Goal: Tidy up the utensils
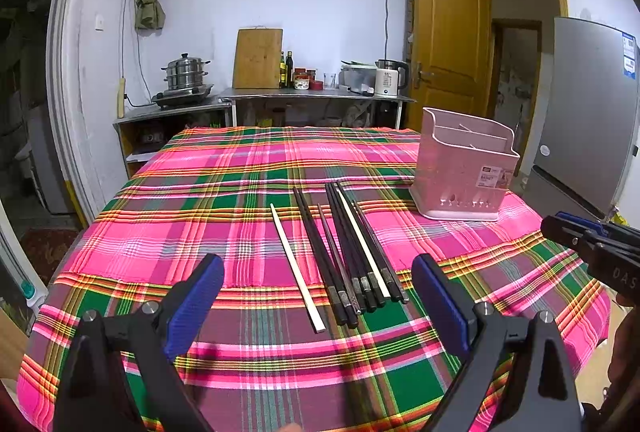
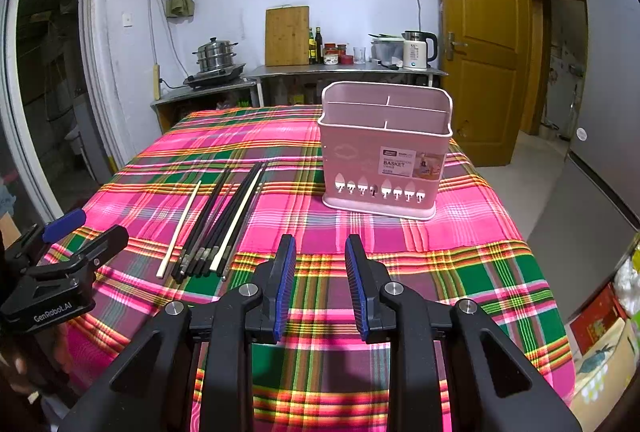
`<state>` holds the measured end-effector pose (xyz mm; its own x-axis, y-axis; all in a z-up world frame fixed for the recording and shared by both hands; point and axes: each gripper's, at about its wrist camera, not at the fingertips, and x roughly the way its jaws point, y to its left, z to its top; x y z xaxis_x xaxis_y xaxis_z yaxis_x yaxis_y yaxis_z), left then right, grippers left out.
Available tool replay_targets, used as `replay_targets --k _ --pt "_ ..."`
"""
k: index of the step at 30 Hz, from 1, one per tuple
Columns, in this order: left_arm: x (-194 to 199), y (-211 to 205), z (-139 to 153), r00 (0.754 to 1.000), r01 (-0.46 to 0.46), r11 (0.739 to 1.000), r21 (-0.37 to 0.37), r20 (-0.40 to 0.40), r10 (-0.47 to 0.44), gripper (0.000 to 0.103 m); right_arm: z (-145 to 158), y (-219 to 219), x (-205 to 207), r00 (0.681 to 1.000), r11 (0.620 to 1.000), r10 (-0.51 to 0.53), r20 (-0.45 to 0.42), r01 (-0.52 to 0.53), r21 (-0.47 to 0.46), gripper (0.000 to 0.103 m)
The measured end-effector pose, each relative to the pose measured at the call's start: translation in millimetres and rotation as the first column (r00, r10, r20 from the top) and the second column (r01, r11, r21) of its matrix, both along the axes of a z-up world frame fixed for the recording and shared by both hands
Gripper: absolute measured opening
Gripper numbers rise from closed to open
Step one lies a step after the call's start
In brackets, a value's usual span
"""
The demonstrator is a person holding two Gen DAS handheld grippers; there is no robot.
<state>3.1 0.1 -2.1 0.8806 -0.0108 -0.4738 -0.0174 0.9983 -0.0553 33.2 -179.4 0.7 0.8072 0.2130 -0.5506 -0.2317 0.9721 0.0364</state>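
Note:
Several chopsticks lie side by side on the plaid tablecloth: a bundle of black ones [image 1: 352, 252] with a white one among them, and a lone white one [image 1: 295, 264] to its left. They also show in the right wrist view [image 2: 220, 224]. A pink compartmented utensil basket [image 1: 466, 168] [image 2: 386, 148] stands upright to their right, empty as far as I see. My left gripper [image 1: 320, 292] is wide open, just short of the chopsticks' near ends. My right gripper [image 2: 320, 272] is partly open and empty, in front of the basket.
The table [image 2: 460, 272] is covered with a pink and green plaid cloth. Behind it stand steel counters with a steamer pot [image 1: 186, 72], cutting board [image 1: 258, 58], bottles and kettle [image 1: 390, 78]. A wooden door [image 1: 448, 36] and fridge [image 1: 584, 108] are at the right.

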Motion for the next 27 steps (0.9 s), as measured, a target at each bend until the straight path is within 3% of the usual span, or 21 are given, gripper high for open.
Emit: replay_targets --k 27 --pt "-1.9 -2.1 0.0 1.000 0.009 1.000 0.008 0.002 -0.009 0.096 -0.9 -1.6 0.3 1.000 1.000 -0.006 -0.008 0.006 0.002 0.026"
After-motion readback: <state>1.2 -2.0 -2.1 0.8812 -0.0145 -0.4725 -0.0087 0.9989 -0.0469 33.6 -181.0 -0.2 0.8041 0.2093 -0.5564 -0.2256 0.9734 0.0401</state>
